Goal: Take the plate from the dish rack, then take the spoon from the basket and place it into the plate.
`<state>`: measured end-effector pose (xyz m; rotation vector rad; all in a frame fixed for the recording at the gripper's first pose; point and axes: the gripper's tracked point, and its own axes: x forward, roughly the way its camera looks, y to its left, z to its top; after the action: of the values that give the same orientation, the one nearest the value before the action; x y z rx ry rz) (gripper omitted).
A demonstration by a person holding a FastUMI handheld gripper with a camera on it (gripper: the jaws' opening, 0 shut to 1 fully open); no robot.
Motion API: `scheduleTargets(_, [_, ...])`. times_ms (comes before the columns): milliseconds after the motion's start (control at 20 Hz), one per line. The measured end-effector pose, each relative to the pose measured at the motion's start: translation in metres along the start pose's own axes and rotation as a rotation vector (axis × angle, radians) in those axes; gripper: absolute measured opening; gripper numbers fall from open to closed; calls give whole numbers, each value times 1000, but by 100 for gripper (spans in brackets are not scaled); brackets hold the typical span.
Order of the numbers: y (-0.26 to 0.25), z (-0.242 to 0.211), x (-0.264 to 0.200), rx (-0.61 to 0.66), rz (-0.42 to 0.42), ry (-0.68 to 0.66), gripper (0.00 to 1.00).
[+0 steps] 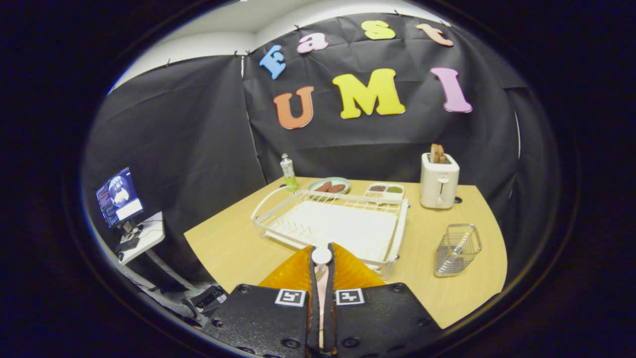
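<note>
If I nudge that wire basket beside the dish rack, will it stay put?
Probably not. The basket is open wire, so likely light and apt to slide on the smooth table. It stands taller than wide, so a high push may tip it. The claw is shut on the spoon.

Staged kitchen booth — black cloth walls, toaster (439, 185), dish rack (332, 226), wooden table (228, 248)
</note>
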<state>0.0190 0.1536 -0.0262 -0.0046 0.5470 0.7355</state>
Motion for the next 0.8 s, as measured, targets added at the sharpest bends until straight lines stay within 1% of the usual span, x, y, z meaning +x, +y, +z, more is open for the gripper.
scheduleTargets(250, [14,-34,30,50,53,91,8])
scheduleTargets(550, [22,-46,40,119,115,127,9])
scheduleTargets(650, [19,-48,41,129,109,130,12])
scheduleTargets(800, [11,-44,40,129,81,113,18])
